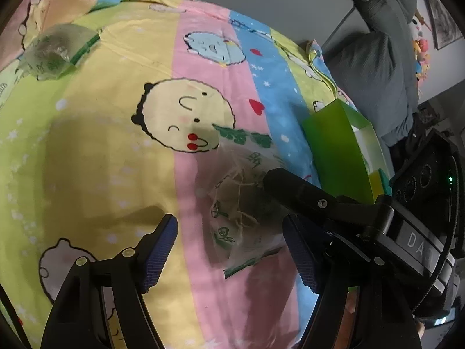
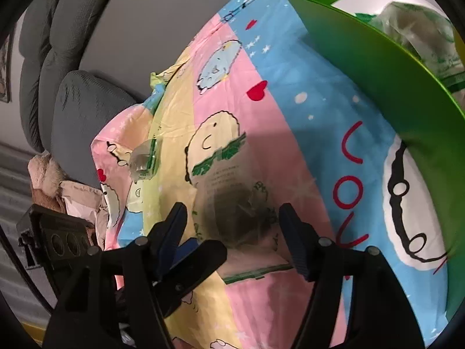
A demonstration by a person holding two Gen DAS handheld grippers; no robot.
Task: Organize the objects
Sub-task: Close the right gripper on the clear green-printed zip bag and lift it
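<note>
A clear plastic packet with green print and a dark lump inside [image 1: 241,200] lies on the striped cartoon bedsheet [image 1: 116,145]. My left gripper [image 1: 229,247] is open, its fingers either side of the packet's near end. My right gripper [image 2: 232,232] is open around the same packet [image 2: 238,215]; in the left wrist view one of its black fingers [image 1: 293,186] lies at the packet's right edge. A second similar packet [image 1: 53,52] lies far left; it also shows in the right wrist view [image 2: 144,160]. A green box [image 1: 340,154] stands right, holding another packet [image 2: 418,37].
A grey padded headboard and pillow [image 1: 375,67] lie beyond the sheet's far right edge. Small toys [image 1: 421,55] and a framed picture [image 1: 443,20] are at the far wall. A beige plush [image 2: 49,180] sits beside the bed in the right wrist view.
</note>
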